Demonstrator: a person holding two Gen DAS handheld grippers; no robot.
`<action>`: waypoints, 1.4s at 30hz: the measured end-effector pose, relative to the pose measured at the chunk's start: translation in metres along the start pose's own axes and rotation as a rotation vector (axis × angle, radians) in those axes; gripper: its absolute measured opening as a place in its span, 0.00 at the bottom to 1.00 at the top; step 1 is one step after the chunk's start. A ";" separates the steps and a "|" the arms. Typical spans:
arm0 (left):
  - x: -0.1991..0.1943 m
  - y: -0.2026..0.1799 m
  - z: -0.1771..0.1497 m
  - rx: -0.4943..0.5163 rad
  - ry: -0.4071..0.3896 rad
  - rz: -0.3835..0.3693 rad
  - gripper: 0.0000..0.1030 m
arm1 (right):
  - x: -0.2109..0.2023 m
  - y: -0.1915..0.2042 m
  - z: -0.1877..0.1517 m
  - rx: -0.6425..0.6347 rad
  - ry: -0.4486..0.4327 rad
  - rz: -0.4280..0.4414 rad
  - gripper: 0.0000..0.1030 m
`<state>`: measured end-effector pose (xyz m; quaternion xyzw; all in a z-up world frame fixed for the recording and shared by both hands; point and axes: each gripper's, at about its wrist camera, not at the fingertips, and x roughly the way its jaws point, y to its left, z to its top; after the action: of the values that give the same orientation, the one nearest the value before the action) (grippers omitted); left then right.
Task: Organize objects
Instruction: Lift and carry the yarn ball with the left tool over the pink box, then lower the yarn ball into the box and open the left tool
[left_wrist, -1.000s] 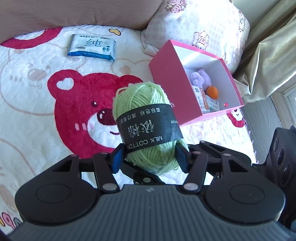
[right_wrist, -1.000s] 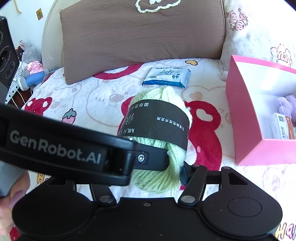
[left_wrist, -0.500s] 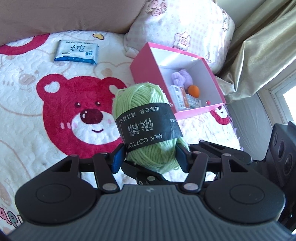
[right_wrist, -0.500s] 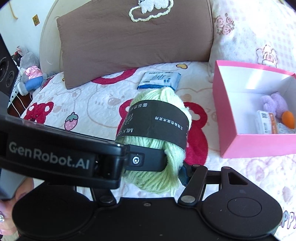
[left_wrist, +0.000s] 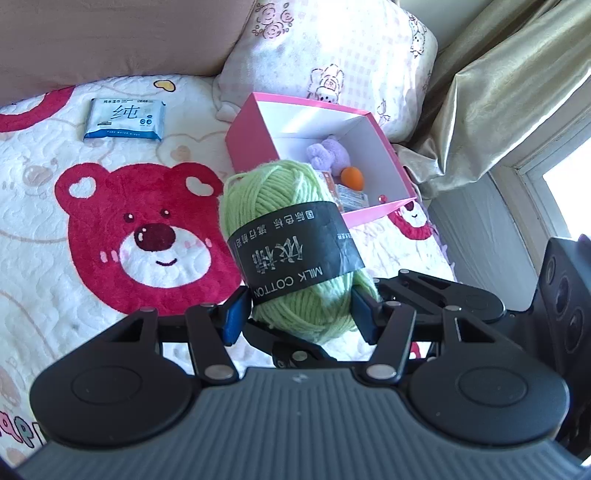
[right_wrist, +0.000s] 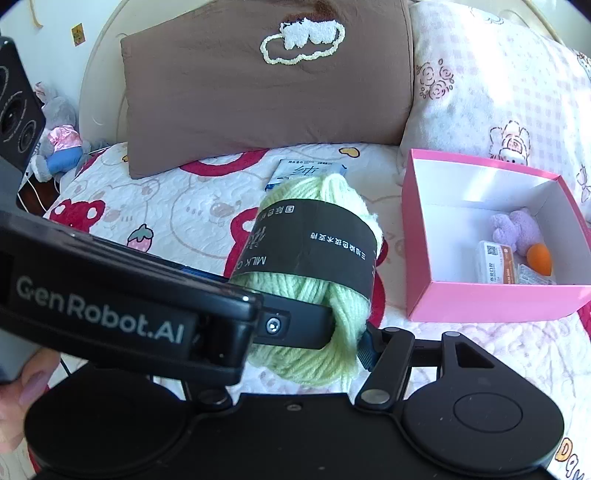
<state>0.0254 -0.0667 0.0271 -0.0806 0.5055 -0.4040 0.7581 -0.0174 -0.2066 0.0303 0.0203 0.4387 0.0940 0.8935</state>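
A ball of light green yarn (left_wrist: 291, 206) with a black "MILK COTTON" band hangs above the bed, held by both grippers. My left gripper (left_wrist: 299, 314) is shut on it, blue pads pressing its two sides. My right gripper (right_wrist: 306, 343) grips the same ball (right_wrist: 332, 199) from the other side; one pad presses the yarn, while the other finger is hidden behind the left gripper's body. The open pink box (left_wrist: 251, 136) lies beyond the yarn, to the right (right_wrist: 480, 299). It holds a purple plush (left_wrist: 328, 157), an orange ball (left_wrist: 351, 177) and a small carton (right_wrist: 495, 262).
A blue-and-white pack of wipes (left_wrist: 123, 120) lies on the bear-print bedspread (left_wrist: 147, 229). A brown pillow (right_wrist: 258, 92) and a pink patterned pillow (left_wrist: 332, 55) stand at the headboard. A gold curtain (left_wrist: 498, 92) hangs right of the bed. A stuffed toy (right_wrist: 59, 147) sits far left.
Both grippers have risen together with the yarn between them. The bed and pink box sit lower and smaller in both views, and more of the box's inside shows.
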 end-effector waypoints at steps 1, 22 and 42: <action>-0.001 -0.002 0.001 0.003 -0.001 -0.002 0.55 | -0.002 -0.001 0.001 0.002 -0.001 0.000 0.65; 0.032 -0.050 0.061 0.036 0.036 -0.108 0.54 | -0.027 -0.060 0.030 0.000 -0.076 -0.100 0.65; 0.123 -0.064 0.114 -0.021 0.040 -0.060 0.54 | 0.023 -0.140 0.057 0.057 -0.013 -0.113 0.65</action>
<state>0.1064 -0.2269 0.0292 -0.0955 0.5220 -0.4230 0.7345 0.0619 -0.3372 0.0311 0.0214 0.4357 0.0309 0.8993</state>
